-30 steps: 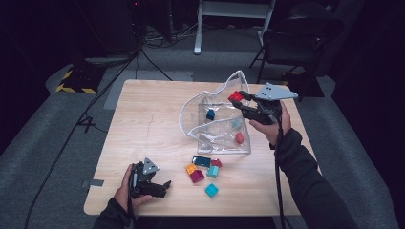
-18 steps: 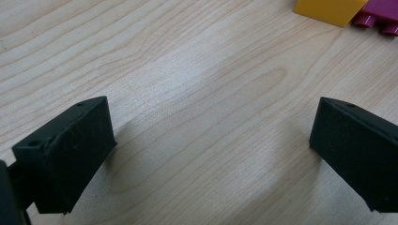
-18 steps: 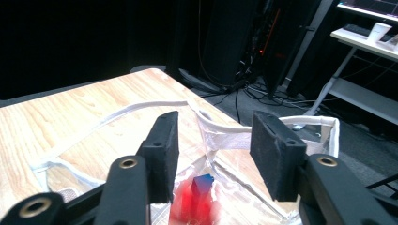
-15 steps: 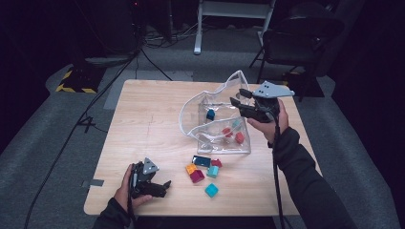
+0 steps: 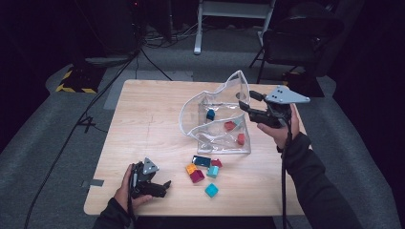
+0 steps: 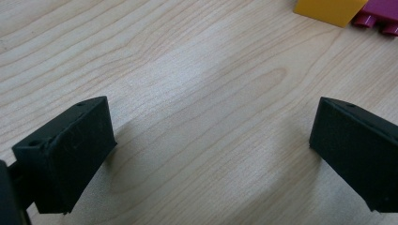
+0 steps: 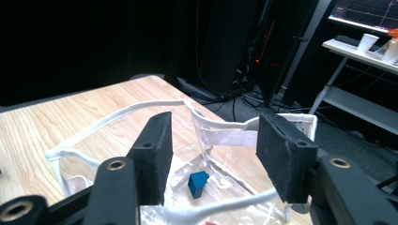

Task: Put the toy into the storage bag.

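High view: my right gripper (image 5: 248,101) hangs at the clear bag's (image 5: 215,121) rim, jaws just opened, nothing between them; my left gripper (image 5: 160,186) rests on the table (image 5: 143,119). Left gripper view: jaws spread over bare wood. Right gripper view: blue block (image 7: 198,183) lies in the bag

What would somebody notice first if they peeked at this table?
Probably the clear plastic bag standing open in the middle of the wooden table, with a blue block and two red blocks inside. Right at its rim is the right hand-held gripper, its jaws apart with nothing between them. In front of the bag lies a small heap of colourful blocks, and the left hand-held gripper rests open near the table's front edge.
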Demonstrator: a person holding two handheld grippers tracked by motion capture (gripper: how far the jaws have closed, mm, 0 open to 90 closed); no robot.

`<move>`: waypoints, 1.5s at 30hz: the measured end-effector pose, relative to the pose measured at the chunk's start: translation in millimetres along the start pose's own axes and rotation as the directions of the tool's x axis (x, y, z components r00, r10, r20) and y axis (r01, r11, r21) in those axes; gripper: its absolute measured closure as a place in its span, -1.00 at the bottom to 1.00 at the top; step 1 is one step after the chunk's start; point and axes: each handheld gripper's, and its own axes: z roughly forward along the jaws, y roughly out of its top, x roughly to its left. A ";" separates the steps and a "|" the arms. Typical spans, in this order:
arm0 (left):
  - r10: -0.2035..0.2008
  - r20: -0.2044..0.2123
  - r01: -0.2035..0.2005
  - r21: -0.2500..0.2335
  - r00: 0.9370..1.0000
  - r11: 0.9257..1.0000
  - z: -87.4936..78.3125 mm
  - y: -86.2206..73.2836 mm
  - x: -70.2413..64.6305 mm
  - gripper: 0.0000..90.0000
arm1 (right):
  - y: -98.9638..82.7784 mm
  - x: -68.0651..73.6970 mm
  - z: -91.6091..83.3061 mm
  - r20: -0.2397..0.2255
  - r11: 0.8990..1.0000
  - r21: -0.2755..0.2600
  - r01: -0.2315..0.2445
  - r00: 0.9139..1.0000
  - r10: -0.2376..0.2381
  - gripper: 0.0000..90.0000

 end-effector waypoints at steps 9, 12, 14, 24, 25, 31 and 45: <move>0.000 0.000 0.000 0.000 1.000 1.000 0.0 0.0 0.0 -0.99 | -15.7 2.0 -24.7 -0.021 1.000 -0.007 0.005 1.000 -0.005 -0.07; 0.000 0.000 0.000 0.000 1.000 1.000 0.0 0.0 0.0 -0.99 | -24.4 6.4 -29.8 -0.039 1.000 0.003 0.012 0.999 -0.012 -0.12; 0.000 0.000 0.000 0.000 1.000 1.000 0.0 0.0 0.0 -0.99 | -32.6 11.6 -33.2 -0.054 1.000 0.011 0.021 0.998 -0.020 -0.15; -0.001 -0.001 0.001 -0.001 1.000 1.000 -0.1 -0.1 -0.1 -0.99 | -85.3 46.7 -32.6 -0.140 0.995 0.086 0.058 0.989 -0.046 -0.21; -0.001 -0.001 0.001 -0.001 1.000 1.000 -0.1 -0.1 -0.1 -0.99 | -89.3 50.7 -32.3 -0.146 0.994 0.088 0.067 0.988 -0.054 -0.21; -0.004 -0.006 0.004 -0.005 1.000 1.000 -0.1 -0.5 -0.2 -0.99 | -111.4 73.3 -29.7 -0.219 0.989 0.111 0.099 0.973 -0.073 -0.20; -0.004 -0.003 0.004 -0.001 1.000 1.000 -0.1 -0.1 0.0 -0.99 | -160.7 110.7 13.7 -0.369 0.965 0.235 0.115 0.929 -0.021 -0.14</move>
